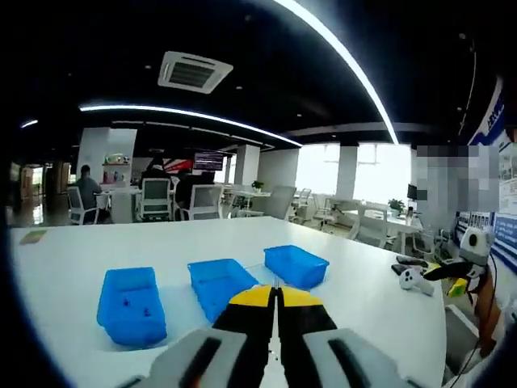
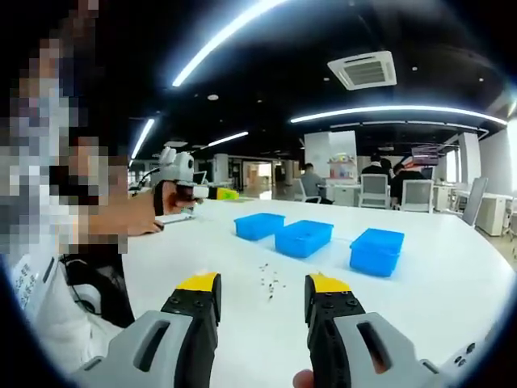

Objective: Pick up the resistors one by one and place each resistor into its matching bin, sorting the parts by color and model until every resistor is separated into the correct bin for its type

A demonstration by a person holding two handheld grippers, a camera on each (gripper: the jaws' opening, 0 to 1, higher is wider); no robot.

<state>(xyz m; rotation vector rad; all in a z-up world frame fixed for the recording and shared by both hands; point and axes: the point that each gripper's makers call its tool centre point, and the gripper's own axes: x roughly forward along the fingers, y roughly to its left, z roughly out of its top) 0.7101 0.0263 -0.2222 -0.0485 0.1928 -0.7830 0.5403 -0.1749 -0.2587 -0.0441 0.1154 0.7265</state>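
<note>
On the white bench (image 2: 452, 283) ahead of me stand three blue bins in a row, and in the right gripper view I see them as a near-left bin (image 2: 258, 225), a middle bin (image 2: 304, 238) and a right-hand bin (image 2: 376, 250), each a little apart from the next. Between those bins and my right gripper (image 2: 262, 295) lies a loose scatter of tiny resistors (image 2: 271, 284) on the bare bench, too small for me to tell their colors or types. My right jaws stand wide apart with nothing between them. My left gripper (image 1: 277, 297) has its yellow-tipped jaws pressed together, and I see nothing held in them; they hang over the bench just short of the middle bin (image 1: 220, 283), with another bin (image 1: 131, 305) to one side and a third (image 1: 296, 265) to the other. Small dark specks sit in the first of those; I cannot tell what they are. Farther back, a person's hand (image 2: 133, 214) rests at the bench edge holding another gripper-like device (image 2: 179, 182).
</note>
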